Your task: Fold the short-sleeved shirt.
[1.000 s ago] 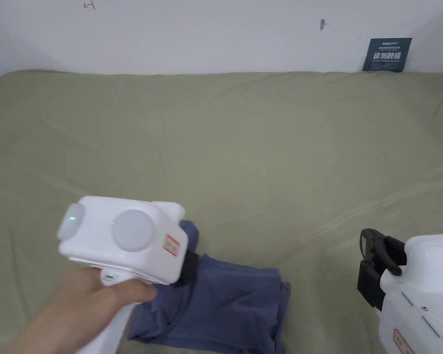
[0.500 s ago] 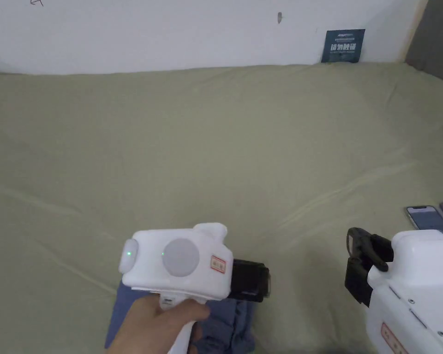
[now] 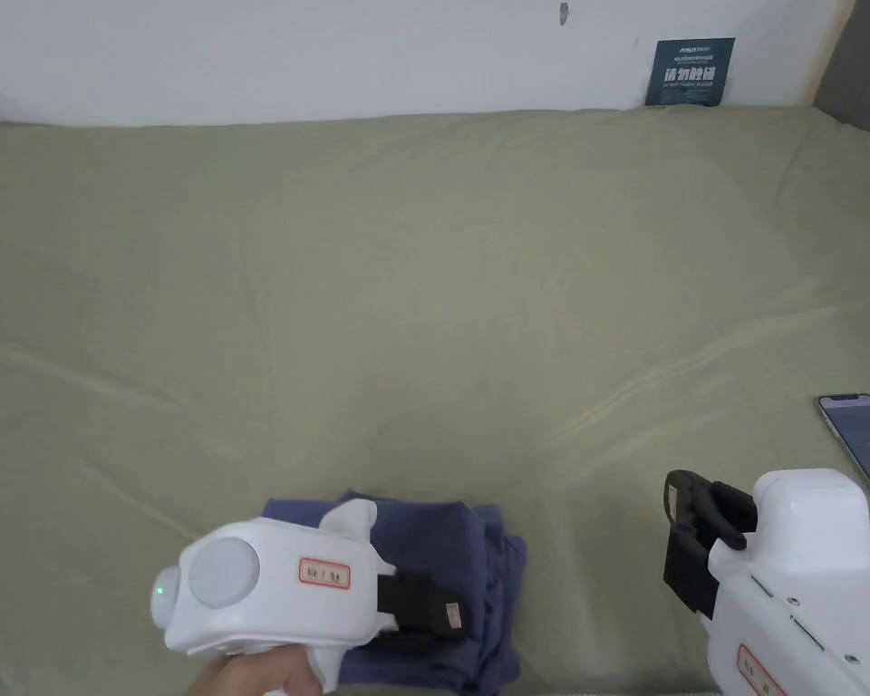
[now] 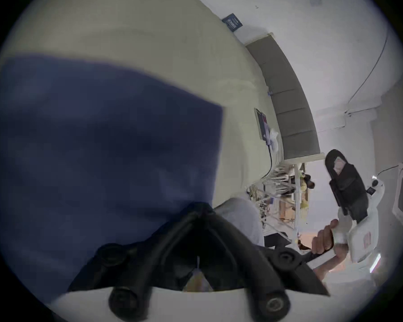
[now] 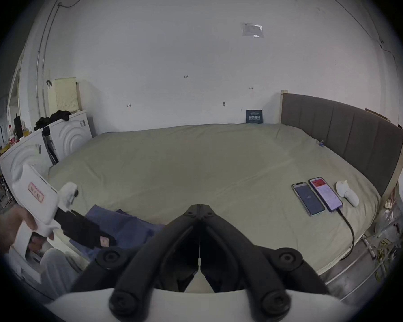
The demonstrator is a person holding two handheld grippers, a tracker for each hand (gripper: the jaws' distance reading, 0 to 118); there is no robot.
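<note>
On the near edge of the bed (image 3: 442, 254), the left tongs (image 3: 447, 616) sit right over the shirt (image 3: 451, 544), tips pointing across it. Their own camera shows the jaws clenched tip to tip with nothing between them, and whether they actually press on the cloth I can't tell, that view is too blurry. The right tongs (image 3: 682, 535) hang off to the shirt's right, well apart from it, also clenched on nothing.

The shirt itself looks pretty much done to me: a compact blue bundle, several layers stacked along its right edge, lying at the front of the bed. So I'd say we're at the tidy-up stage. If anything's left, it's a pat or nudge to square those slightly ragged layers on the right, which calls for a gentle touch so the stack doesn't slide open.

Further right of the shirt, past the right tongs, two phones (image 5: 316, 195) lie side by side.
</note>
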